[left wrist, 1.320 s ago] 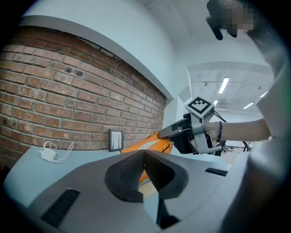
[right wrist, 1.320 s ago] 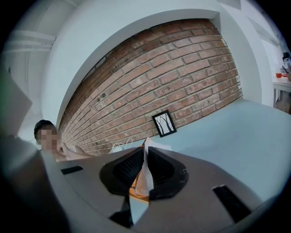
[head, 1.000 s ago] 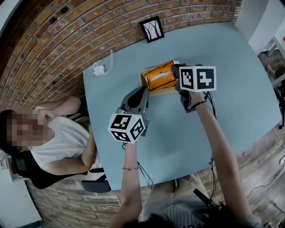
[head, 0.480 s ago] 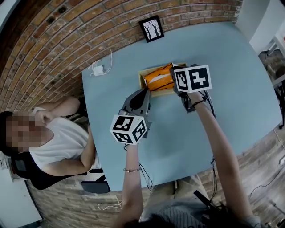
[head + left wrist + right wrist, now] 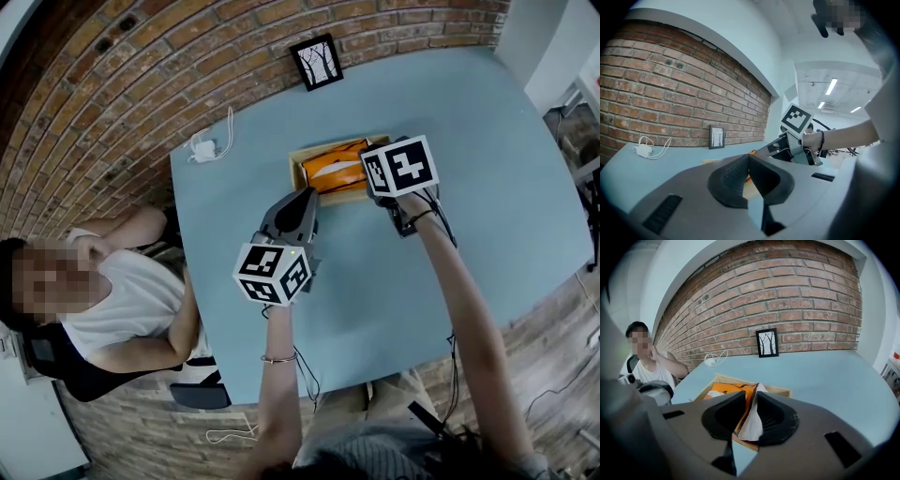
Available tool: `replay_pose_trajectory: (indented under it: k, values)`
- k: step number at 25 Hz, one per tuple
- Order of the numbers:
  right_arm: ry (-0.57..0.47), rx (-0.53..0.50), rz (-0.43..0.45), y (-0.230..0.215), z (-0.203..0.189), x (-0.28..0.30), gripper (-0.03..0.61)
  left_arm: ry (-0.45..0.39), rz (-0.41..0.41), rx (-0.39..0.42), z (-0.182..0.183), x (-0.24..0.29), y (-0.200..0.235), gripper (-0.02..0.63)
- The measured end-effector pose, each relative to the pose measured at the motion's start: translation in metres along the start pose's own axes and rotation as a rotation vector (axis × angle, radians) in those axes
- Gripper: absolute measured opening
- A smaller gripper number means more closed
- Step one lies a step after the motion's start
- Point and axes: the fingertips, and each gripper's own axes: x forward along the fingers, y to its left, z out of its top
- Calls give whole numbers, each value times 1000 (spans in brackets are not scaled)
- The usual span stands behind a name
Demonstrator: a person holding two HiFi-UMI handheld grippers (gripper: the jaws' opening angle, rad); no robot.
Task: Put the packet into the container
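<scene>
An orange packet [image 5: 333, 164] lies in the shallow wooden container [image 5: 298, 176] on the blue table. My right gripper [image 5: 375, 173] is at the packet's right end, angled down over the container. In the right gripper view the packet's white crimped end [image 5: 752, 420] still sits between the jaws of the right gripper [image 5: 749, 401], which have just been opening; a narrow gap shows, and the rest of the packet [image 5: 725, 390] rests in the container [image 5: 780, 390]. My left gripper [image 5: 305, 197] hovers just short of the container's near side, shut and empty [image 5: 747, 161].
A small framed picture [image 5: 319, 61] leans on the brick wall at the table's far edge. A white charger with its cable [image 5: 208, 146] lies at the far left corner. A person [image 5: 112, 300] sits at the table's left side. Bare tabletop [image 5: 497, 187] spreads to the right.
My right gripper has sunk and rolled, and the packet has come down from a raised tilt to lie in the container. The left gripper has hardly moved.
</scene>
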Motion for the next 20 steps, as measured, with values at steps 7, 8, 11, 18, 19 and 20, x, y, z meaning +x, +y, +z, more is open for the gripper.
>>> replay_pose_trajectory:
  k: [7, 8, 11, 18, 19, 20]
  values:
    - [52, -84, -26, -5, -8, 4, 120, 13, -3, 0, -3, 5, -4, 8]
    - [56, -92, -35, -6, -9, 5, 123, 14, -3, 0, -4, 5, -4, 8]
    - [55, -108, -53, -9, -12, 5, 127, 16, -6, -6, -5, 6, -4, 8]
    - [17, -105, -52, -8, -7, 1, 129, 20, -8, -8, -7, 10, -7, 8]
    - [6, -97, -47, -8, -6, -1, 129, 20, -8, -8, -7, 10, -7, 8]
    - [-5, -88, -39, -6, -5, -3, 128, 20, -9, -7, -6, 9, -8, 8]
